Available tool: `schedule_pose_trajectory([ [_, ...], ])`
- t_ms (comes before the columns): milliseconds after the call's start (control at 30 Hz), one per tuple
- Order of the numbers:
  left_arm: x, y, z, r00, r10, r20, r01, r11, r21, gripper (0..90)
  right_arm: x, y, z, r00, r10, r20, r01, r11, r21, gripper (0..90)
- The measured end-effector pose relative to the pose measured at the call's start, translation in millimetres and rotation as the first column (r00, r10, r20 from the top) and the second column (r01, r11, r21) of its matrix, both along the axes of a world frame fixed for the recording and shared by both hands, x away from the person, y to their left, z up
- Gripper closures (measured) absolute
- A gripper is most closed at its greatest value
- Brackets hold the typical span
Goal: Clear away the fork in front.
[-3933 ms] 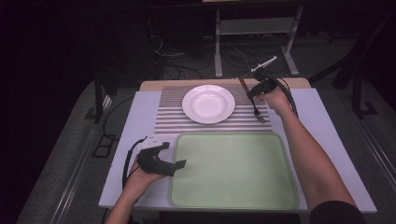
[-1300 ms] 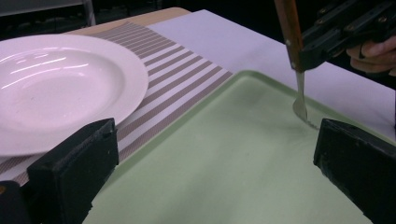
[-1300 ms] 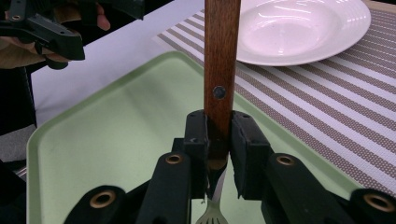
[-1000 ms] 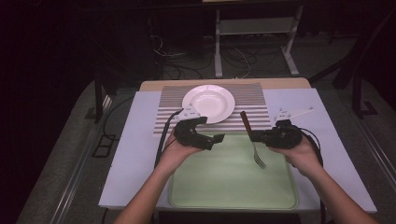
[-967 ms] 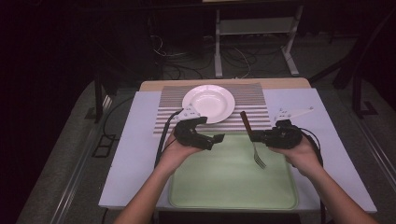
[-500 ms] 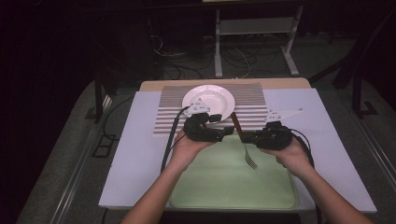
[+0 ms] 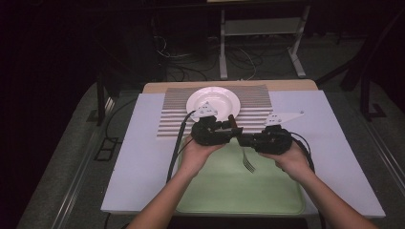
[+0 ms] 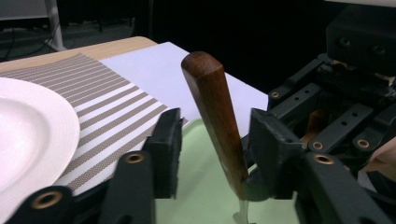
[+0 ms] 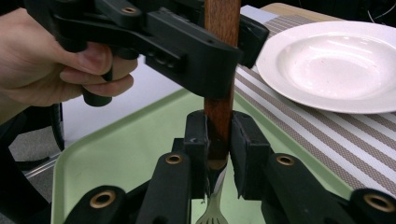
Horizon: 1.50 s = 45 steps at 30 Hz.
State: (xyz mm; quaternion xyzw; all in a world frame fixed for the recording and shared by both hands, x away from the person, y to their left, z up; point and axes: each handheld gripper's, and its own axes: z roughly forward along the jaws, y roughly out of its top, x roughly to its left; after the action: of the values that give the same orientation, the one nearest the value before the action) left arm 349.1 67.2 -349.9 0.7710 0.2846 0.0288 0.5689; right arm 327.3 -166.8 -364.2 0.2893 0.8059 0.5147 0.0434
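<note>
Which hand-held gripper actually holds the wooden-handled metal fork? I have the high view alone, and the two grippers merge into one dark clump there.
Observer: The right hand-held gripper. In its own view, its jaws are clamped low on the handle of the wooden-handled metal fork.
Operator: And the left one?
Observer: The left hand-held gripper is open. The handle stands between its jaws, close to one, with a clear gap to the other.
Operator: Is the fork upright?
Observer: Roughly, with a slight tilt. Its tines point down over the pale green plastic tray.
</note>
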Motion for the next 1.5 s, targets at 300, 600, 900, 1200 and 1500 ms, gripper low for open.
schedule_pose_trajectory([
  [300,-1.2,-0.5,0.1,0.9999,-0.011,-0.005,0.011,0.9996,-0.025,72.1,-1.1,2.9,0.7,1.0000,0.002,0.008,-0.002,1.000,0.005,76.5],
  [600,-3.0,-0.5,2.4,0.9988,-0.047,-0.009,0.047,0.9981,-0.041,76.4,-2.6,6.1,0.9,0.9998,0.012,0.018,-0.012,1.000,0.002,76.0],
  [900,-1.2,8.9,5.5,0.9979,-0.059,-0.025,0.058,0.9969,-0.054,77.9,0.0,-3.4,-2.4,0.9991,0.026,0.034,-0.027,0.999,0.044,41.6],
  [1200,0.5,33.0,4.4,0.9960,-0.078,-0.043,0.076,0.9966,-0.031,80.1,-2.9,-39.5,-26.0,0.9942,-0.099,0.042,0.101,0.994,-0.039,7.1],
  [1500,-4.3,77.6,4.4,0.9966,-0.054,-0.062,0.050,0.9966,-0.066,80.2,-19.6,-86.8,-44.6,0.9771,-0.202,0.068,0.206,0.976,-0.065,2.4],
])
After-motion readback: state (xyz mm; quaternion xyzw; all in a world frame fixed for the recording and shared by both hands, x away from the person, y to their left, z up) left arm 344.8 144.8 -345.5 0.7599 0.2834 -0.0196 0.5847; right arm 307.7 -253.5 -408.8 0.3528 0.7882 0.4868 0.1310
